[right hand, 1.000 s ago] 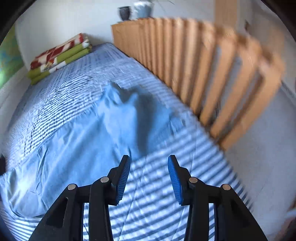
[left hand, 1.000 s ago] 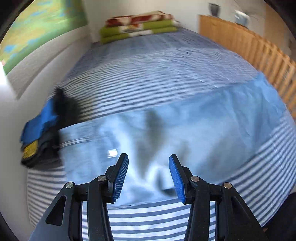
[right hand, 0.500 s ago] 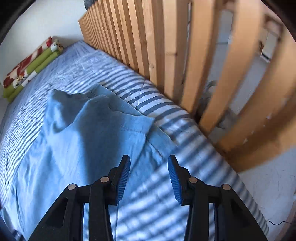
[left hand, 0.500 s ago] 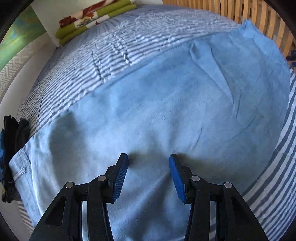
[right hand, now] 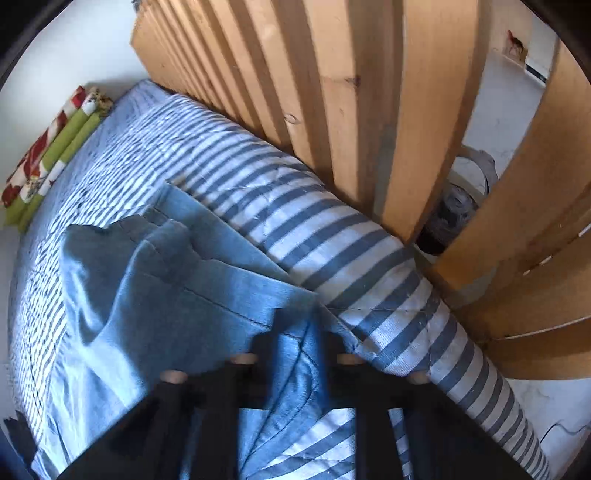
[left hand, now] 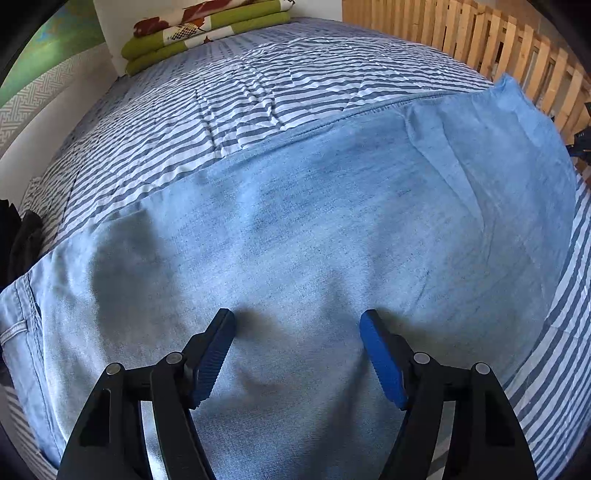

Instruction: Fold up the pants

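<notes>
Light blue denim pants [left hand: 314, 221] lie flat across the striped bed, with the waistband [left hand: 18, 321] at the left edge. My left gripper [left hand: 297, 325] is open wide, and both fingers press down on the middle of the legs. In the right wrist view the leg ends [right hand: 166, 295] lie rumpled near the bed's right edge. My right gripper [right hand: 299, 347], dark in shadow, has its jaws drawn in on a bunched fold of the hem.
The blue-and-white striped bed cover [left hand: 258, 92] reaches back to folded green and red blankets [left hand: 207, 29] at the wall. A wooden slat railing [right hand: 332, 92] stands tight against the bed's right side. Dark clothes [left hand: 18, 240] lie at the left edge.
My left gripper has dropped onto the pants and spread wider. My right gripper has moved down to the leg ends by the railing and closed in on the hem.
</notes>
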Available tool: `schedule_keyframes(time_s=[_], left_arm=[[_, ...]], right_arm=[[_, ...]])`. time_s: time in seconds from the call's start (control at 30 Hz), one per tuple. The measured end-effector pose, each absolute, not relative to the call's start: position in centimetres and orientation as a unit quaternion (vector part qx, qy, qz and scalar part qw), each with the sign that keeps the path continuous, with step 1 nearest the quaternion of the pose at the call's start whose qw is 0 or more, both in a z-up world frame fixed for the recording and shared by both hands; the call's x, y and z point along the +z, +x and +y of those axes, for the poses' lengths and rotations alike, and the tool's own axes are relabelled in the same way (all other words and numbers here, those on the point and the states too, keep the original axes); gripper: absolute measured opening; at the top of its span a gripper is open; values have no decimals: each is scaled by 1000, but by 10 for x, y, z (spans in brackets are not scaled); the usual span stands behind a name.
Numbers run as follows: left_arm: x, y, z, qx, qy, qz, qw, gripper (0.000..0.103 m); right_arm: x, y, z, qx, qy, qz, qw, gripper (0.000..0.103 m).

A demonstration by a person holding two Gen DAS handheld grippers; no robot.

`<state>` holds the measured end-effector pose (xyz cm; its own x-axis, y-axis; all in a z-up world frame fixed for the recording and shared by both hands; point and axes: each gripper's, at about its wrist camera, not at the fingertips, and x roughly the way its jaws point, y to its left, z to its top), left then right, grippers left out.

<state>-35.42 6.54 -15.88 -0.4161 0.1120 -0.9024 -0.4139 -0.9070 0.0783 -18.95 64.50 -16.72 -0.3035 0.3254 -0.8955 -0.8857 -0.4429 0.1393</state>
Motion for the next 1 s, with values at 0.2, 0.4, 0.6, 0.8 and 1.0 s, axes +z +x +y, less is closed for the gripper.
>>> schedule_keyframes(time_s=[0.2,0.4,0.6,0.8,1.0], left_arm=[[-158,-350,68,829,-513,156,159,75],[-159,-350,69,829,-512,159,157,75],[-160,-355,68,828,-513,162,158,75],[-160,-355,68,828,-511,167,159,75],[-160,-357,66,828,-510,168,160,75]], right_arm=[[-134,-173,628,738,-410,256,471,0],[-148,-155,633,742,-406,329,419,3],[-163,-177,638,737,-421,334,410,17],[-180,-175,652,728,-396,398,393,27],[-183,-174,655,744,-362,422,371,23]])
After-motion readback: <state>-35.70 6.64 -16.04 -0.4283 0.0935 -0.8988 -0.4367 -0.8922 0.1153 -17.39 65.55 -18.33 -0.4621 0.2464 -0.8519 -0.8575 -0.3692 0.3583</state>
